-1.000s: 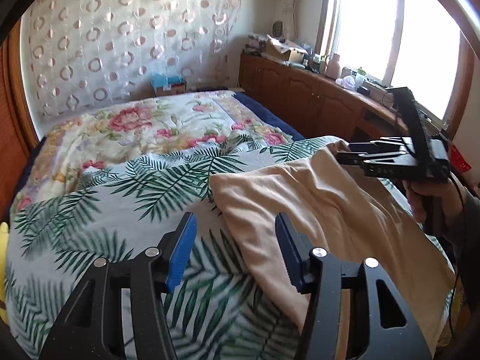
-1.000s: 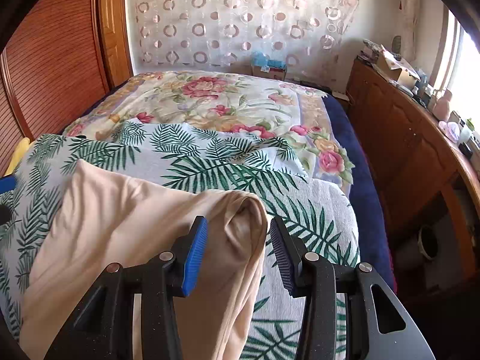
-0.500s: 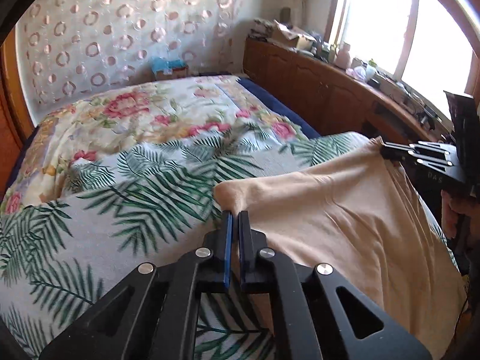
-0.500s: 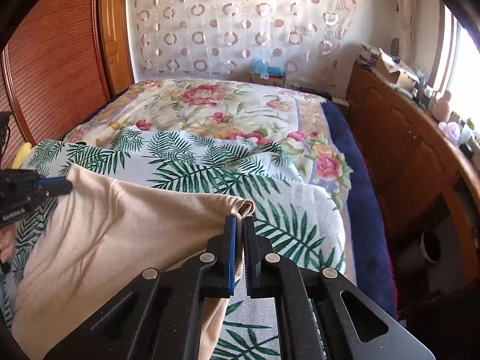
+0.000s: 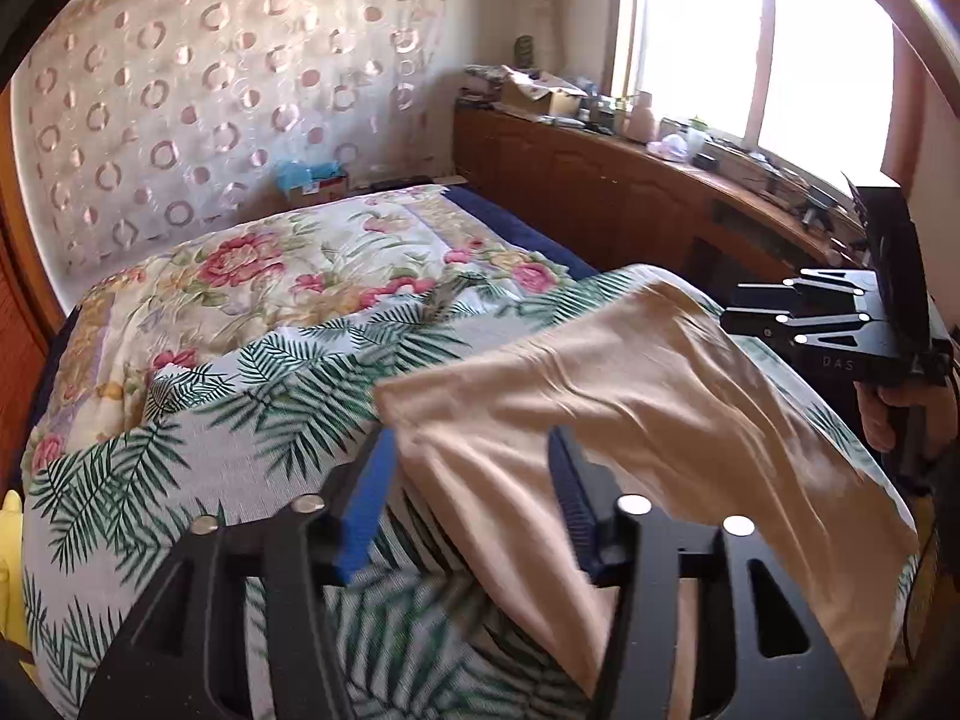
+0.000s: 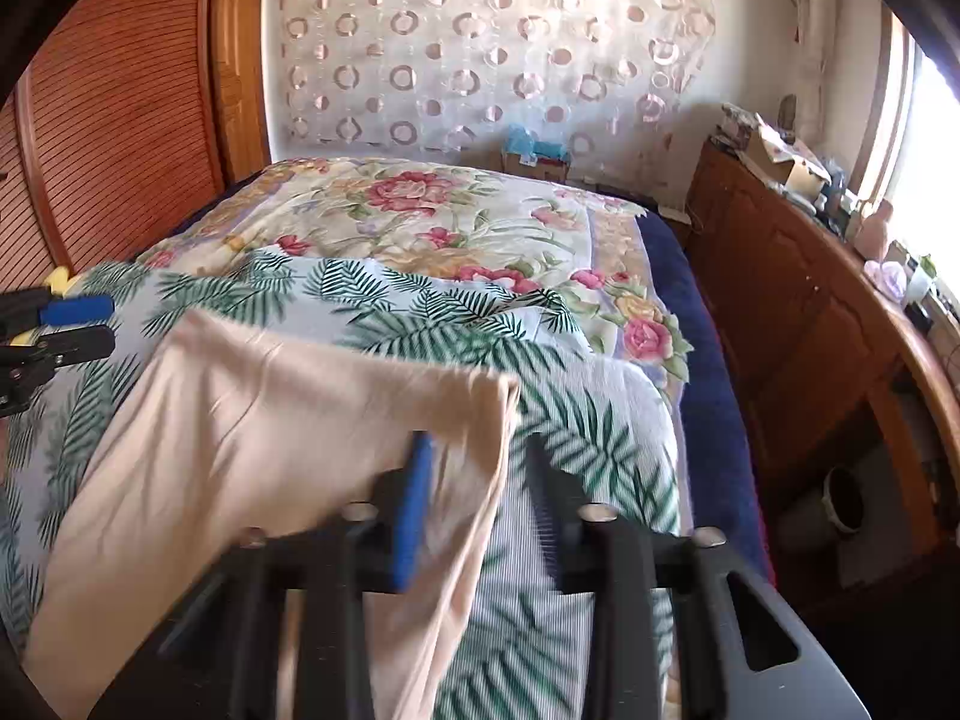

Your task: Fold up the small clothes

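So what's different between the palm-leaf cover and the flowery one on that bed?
The palm-leaf cover has green fronds on pale grey-white; the floral cover has pink and red blooms on cream. The palm-leaf cover lies nearer the grippers and carries the beige garment; the floral cover lies farther back, toward the curtain, with no garment on it. Both are spread over the same bed.

Both grippers, the left gripper [image 5: 471,501] and the right gripper [image 6: 477,495], have black angular frames, silver round screws and blue ribbed pads [image 5: 366,510]. White letters mark the right one's side.
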### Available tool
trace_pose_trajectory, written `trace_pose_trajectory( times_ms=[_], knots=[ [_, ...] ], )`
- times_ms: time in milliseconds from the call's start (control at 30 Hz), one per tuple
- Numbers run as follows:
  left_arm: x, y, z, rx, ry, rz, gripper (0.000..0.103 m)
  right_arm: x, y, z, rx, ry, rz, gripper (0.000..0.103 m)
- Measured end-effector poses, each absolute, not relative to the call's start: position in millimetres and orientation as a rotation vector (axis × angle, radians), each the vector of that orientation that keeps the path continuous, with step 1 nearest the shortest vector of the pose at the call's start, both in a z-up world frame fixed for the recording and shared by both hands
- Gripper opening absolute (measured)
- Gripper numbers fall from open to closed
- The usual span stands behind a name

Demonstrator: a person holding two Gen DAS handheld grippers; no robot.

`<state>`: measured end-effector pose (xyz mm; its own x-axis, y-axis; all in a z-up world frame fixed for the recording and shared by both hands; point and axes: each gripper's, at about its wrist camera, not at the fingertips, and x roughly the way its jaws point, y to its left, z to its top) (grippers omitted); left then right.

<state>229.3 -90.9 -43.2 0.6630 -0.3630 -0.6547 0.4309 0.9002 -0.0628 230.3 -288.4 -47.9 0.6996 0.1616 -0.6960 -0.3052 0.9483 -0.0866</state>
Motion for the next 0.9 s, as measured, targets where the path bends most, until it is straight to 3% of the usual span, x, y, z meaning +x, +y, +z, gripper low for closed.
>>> trace_pose_trajectory(
  times_ms=[33, 67, 433, 800, 900],
  knots=[
    [220.6, -90.4, -42.8, 0.104, 0.715, -0.455, 0.073, 217.8, -290.2, -47.2, -0.207, 0.747, 0.266, 0.037],
    [209.7, -89.2, -42.3, 0.106, 0.709, -0.458, 0.076, 202.6, -292.2, -46.9, -0.211, 0.742, 0.269, 0.037],
    [111.2, -82.4, -61.0, 0.096, 0.777, -0.48, 0.077, 56.6, -313.9, -53.8, -0.169, 0.767, 0.308, 0.037],
    [68.5, -82.1, -69.7, 0.053, 0.788, -0.507, 0.077, 10.1, -322.1, -47.7, -0.146, 0.831, 0.261, 0.037],
    [66.2, -83.5, -72.2, 0.046, 0.792, -0.509, 0.077, 6.3, -321.6, -51.4, -0.145, 0.841, 0.274, 0.021]
  ],
)
